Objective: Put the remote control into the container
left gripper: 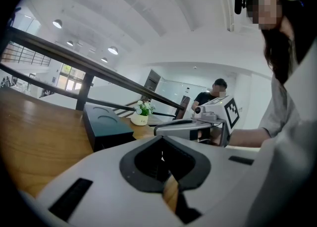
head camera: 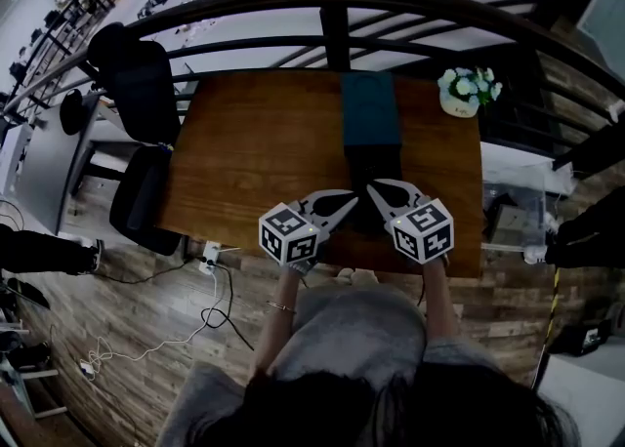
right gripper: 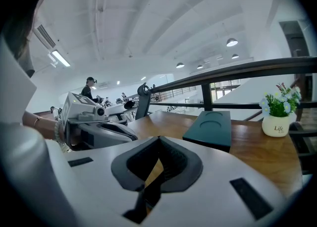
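Two closed, empty grippers at the near edge of a wooden table

The table [head camera: 244, 142] carries a dark teal container [head camera: 370, 108] right of centre, reaching toward the far edge. Just near of it, the left gripper [head camera: 352, 200] and right gripper [head camera: 373, 187] both have jaws together on nothing. A small flower pot [head camera: 459, 100] stands far right.

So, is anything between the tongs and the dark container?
Nothing visible. The left tongs and right tongs, both shut and empty, sit just short of the container with only bare table between. The flower pot stands at the far right corner. No remote shows in any view.
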Demonstrator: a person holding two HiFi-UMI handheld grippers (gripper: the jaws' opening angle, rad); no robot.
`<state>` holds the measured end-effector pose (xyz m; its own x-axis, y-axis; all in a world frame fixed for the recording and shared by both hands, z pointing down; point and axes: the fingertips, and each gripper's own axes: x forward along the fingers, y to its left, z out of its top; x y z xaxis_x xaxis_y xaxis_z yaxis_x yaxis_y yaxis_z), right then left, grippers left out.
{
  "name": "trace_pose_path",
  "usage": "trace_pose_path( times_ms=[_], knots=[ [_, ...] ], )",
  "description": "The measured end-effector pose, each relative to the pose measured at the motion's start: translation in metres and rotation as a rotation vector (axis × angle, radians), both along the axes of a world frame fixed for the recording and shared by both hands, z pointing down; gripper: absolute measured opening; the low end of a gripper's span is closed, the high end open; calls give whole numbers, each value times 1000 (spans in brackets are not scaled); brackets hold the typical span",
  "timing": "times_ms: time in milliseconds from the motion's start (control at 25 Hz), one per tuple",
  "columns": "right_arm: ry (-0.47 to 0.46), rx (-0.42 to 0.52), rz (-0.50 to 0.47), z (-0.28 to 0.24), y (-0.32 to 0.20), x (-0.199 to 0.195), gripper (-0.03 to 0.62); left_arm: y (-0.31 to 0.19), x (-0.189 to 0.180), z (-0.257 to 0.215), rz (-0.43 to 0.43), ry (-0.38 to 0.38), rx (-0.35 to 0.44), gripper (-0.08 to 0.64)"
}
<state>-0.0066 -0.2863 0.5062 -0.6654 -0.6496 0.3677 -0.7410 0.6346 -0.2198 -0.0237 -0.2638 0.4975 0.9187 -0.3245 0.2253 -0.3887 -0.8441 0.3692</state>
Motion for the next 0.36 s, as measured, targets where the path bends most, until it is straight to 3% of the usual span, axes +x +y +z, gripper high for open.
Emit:
trace_pose_path(
  times_ms=[360],
  knots=[
    [4,-10,-23,3,4,-10,28,2,-6,7,11,-8,-18,3]
  ],
)
